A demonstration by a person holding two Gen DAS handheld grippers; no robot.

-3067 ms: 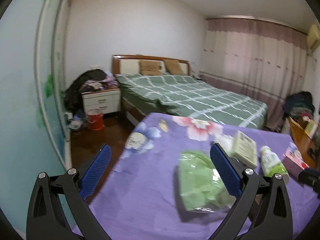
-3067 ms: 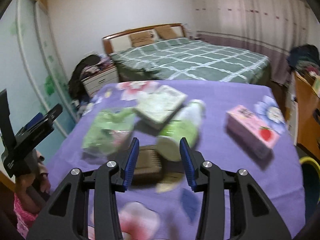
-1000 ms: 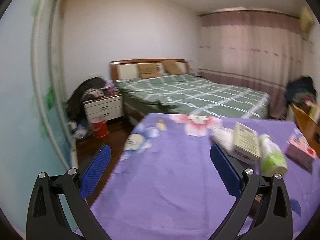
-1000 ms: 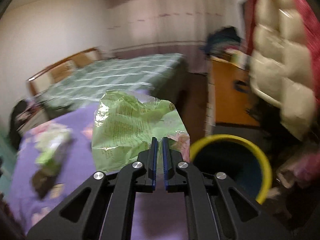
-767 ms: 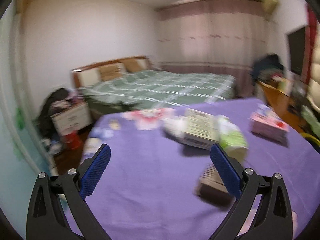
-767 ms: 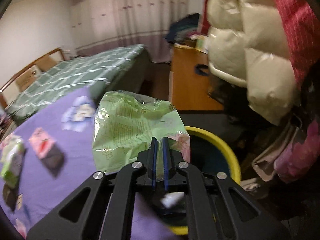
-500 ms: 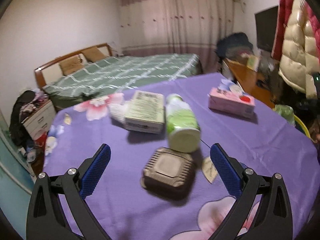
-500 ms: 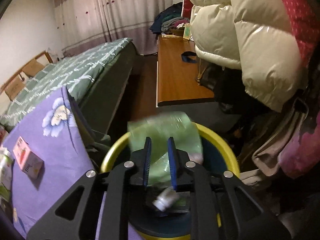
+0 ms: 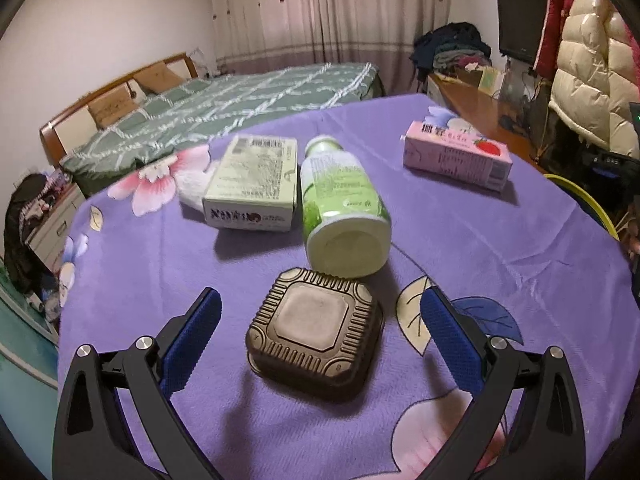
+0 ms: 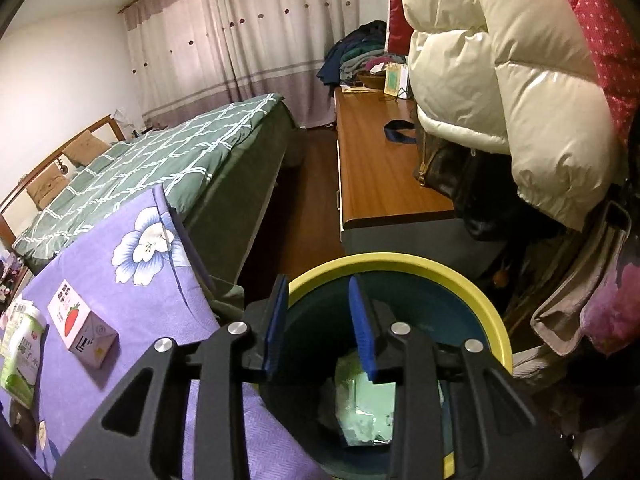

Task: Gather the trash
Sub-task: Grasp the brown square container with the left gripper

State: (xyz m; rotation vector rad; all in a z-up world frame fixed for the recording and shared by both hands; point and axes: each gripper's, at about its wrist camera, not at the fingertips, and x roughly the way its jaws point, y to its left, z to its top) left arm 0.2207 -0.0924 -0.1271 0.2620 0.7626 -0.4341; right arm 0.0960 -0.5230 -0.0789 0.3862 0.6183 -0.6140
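Note:
My right gripper (image 10: 320, 320) hangs over the yellow-rimmed bin (image 10: 400, 262); its jaws are opening with nothing between them. The green plastic bag (image 10: 368, 412) lies inside the bin below. My left gripper (image 9: 320, 316) stands open over the purple tablecloth (image 9: 480, 240), one finger on each side of a brown ribbed box (image 9: 316, 332), apart from it. Behind the box lie a green-and-white bottle (image 9: 340, 200) on its side, a pale green carton (image 9: 254, 188) and a pink strawberry carton (image 9: 456, 156). The bottle (image 10: 20, 352) and pink carton (image 10: 80, 330) also show in the right wrist view.
A bed with a green checked cover (image 9: 224, 104) stands behind the table. A wooden desk (image 10: 380, 168) and hanging padded coats (image 10: 500, 80) crowd the bin's far side. A nightstand (image 9: 44, 224) stands far left. The bin's rim (image 9: 580, 196) shows past the table's right edge.
My right gripper swung from the table to the bin, opened and let go of the green bag, which dropped inside. My left gripper turned right and sank toward the brown box.

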